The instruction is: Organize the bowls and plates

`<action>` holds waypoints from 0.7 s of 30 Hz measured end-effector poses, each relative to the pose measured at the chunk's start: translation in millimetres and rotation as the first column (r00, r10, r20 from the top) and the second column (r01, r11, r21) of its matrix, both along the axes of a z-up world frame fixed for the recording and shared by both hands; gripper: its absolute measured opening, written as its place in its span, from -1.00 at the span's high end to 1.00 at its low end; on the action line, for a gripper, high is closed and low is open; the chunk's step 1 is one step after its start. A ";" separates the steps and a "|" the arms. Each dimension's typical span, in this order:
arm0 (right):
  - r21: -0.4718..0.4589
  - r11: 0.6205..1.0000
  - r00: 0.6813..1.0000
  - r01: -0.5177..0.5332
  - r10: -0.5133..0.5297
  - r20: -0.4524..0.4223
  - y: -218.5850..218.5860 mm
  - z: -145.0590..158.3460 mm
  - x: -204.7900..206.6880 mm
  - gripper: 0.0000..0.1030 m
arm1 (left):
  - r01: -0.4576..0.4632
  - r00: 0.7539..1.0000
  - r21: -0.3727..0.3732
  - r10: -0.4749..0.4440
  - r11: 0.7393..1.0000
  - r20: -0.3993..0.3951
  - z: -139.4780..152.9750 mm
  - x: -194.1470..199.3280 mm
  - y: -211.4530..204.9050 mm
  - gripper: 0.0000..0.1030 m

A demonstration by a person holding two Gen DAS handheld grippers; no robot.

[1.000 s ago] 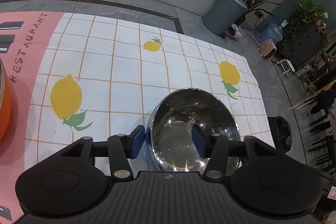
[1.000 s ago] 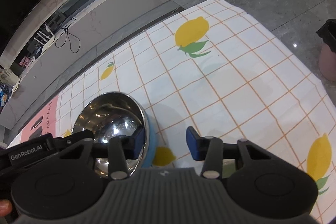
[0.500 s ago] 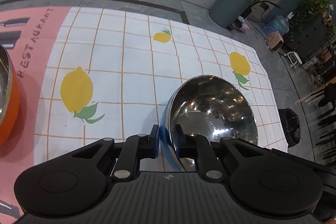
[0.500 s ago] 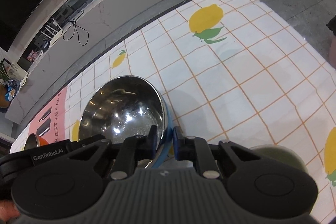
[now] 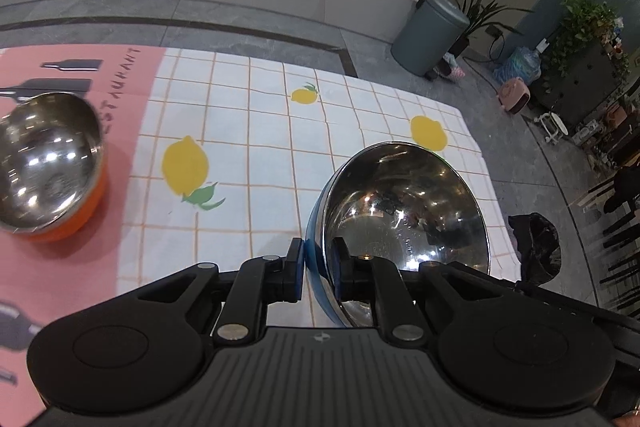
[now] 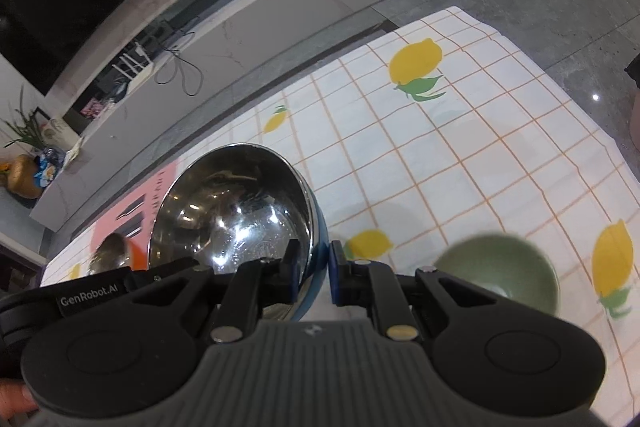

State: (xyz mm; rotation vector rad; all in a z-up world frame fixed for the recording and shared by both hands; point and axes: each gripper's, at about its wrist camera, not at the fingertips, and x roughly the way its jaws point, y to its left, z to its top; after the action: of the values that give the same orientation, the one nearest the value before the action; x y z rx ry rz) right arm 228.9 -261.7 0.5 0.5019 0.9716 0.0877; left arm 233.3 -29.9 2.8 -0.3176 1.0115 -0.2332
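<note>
The blue bowl [image 5: 404, 215], steel-lined and blue outside, hangs tilted above the lemon cloth [image 5: 264, 155], pinched at opposite sides of its rim: the left gripper [image 5: 318, 269] is clamped narrow on the rim at 6 o'clock in its own view, one pad inside and one outside, and the right gripper [image 6: 312, 273] grips the other side the same way. It looks stiff and fairly light, a thin metal shell that will not flex, but the polished lining is probably slippery, so a pinch on the rim alone could let it swing or slide; two holds across from each other seem the soundest way to keep it level. It should survive a knock, though it would clatter. An orange bowl [image 5: 48, 167], also steel inside, sits on the pink cloth [image 5: 60, 259] at 9 o'clock in the left view, likely the nesting spot. A green bowl [image 6: 500, 275] rests on the lemon cloth at 3 o'clock in the right view, just beside that gripper, and is the nearest thing to clip. A grey bin [image 5: 428, 35] stands on the floor at 1 o'clock, well apart.
</note>
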 end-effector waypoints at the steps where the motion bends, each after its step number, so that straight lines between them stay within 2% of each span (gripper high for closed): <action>1: 0.003 1.000 1.000 -0.004 0.004 0.007 1.0 3.8 -7.1 0.76 | -0.002 1.000 0.000 0.002 1.000 0.006 3.9 -7.0 0.7 0.70; 7: 0.013 0.999 0.999 -0.032 0.031 0.034 3.9 20.9 -51.0 0.78 | -0.010 0.999 0.000 0.010 1.000 0.037 23.1 -52.0 6.3 0.69; 11: 0.030 0.998 0.998 -0.059 0.058 0.031 3.0 24.1 -80.0 0.78 | 0.003 0.999 0.014 -0.003 1.000 0.033 25.3 -79.4 7.6 0.68; 17: 0.034 0.995 0.996 -0.090 0.090 -0.007 1.2 14.0 -114.2 0.78 | 0.012 0.999 0.010 -0.012 1.000 -0.031 4.8 -114.3 10.9 0.68; 21: 0.044 0.995 0.994 -0.092 0.094 -0.050 -3.6 -0.7 -131.5 0.78 | 0.013 0.995 -0.022 -0.015 1.000 -0.096 -15.4 -127.3 13.5 0.68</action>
State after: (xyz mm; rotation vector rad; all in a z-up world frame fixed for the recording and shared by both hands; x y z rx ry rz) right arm 97.3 -265.3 -0.2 0.4994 1.0461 0.1795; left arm 106.0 -16.4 -12.7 -0.3441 1.1076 -0.2432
